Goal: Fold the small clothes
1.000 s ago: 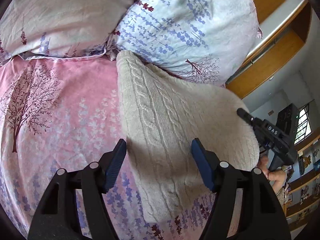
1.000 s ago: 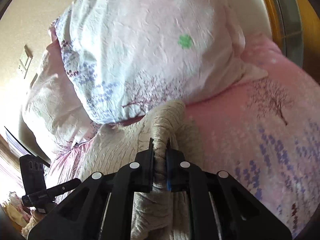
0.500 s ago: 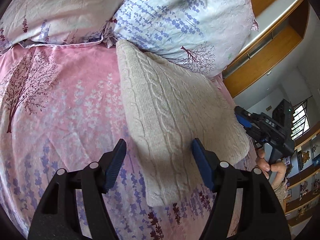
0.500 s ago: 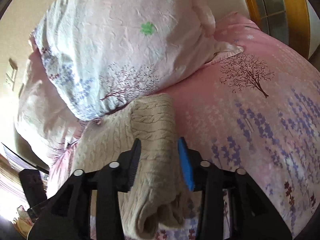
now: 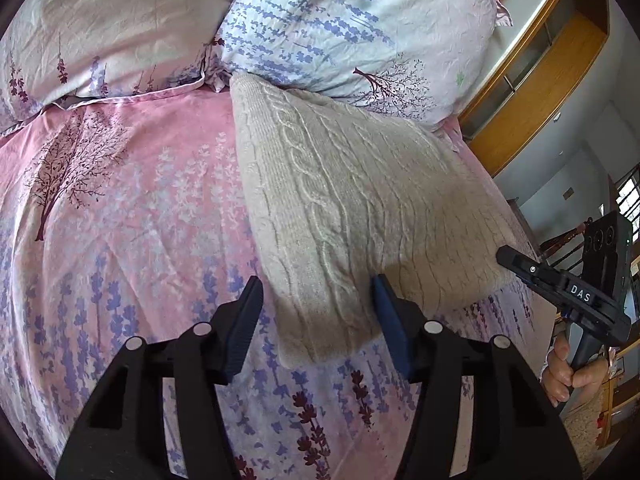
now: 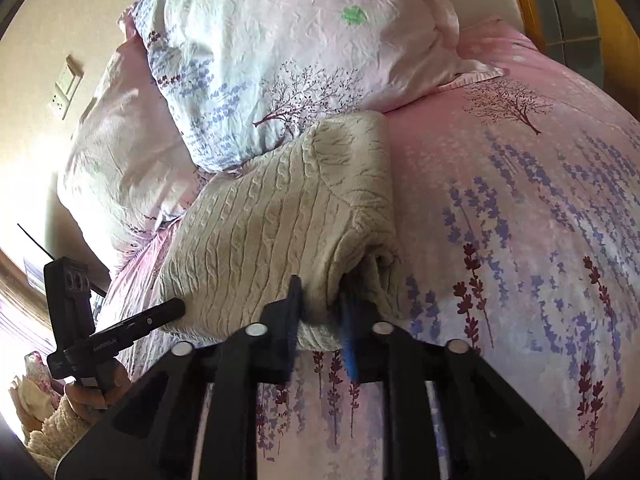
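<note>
A cream cable-knit sweater (image 5: pixel 352 208) lies folded on the pink floral bedsheet (image 5: pixel 120 220), its far edge against a pillow. My left gripper (image 5: pixel 316 312) is open, its jaws either side of the sweater's near corner, holding nothing. In the right wrist view the sweater (image 6: pixel 272 232) shows as a thick folded bundle. My right gripper (image 6: pixel 322 316) is open a little at the bundle's near end, with fabric between the jaws but not clamped. The right gripper also shows in the left wrist view (image 5: pixel 568 292), beside the sweater's right edge.
Two floral pillows (image 5: pixel 352 28) (image 5: pixel 108 32) lie at the head of the bed. A wooden headboard and shelf (image 5: pixel 536 80) stand to the right. The left gripper and the hand holding it show in the right wrist view (image 6: pixel 100 340), at the left.
My right gripper let go of the sweater's fold and drew back toward its near end. My left gripper stayed open and pulled back slightly. The sweater settled flat on the bed.
</note>
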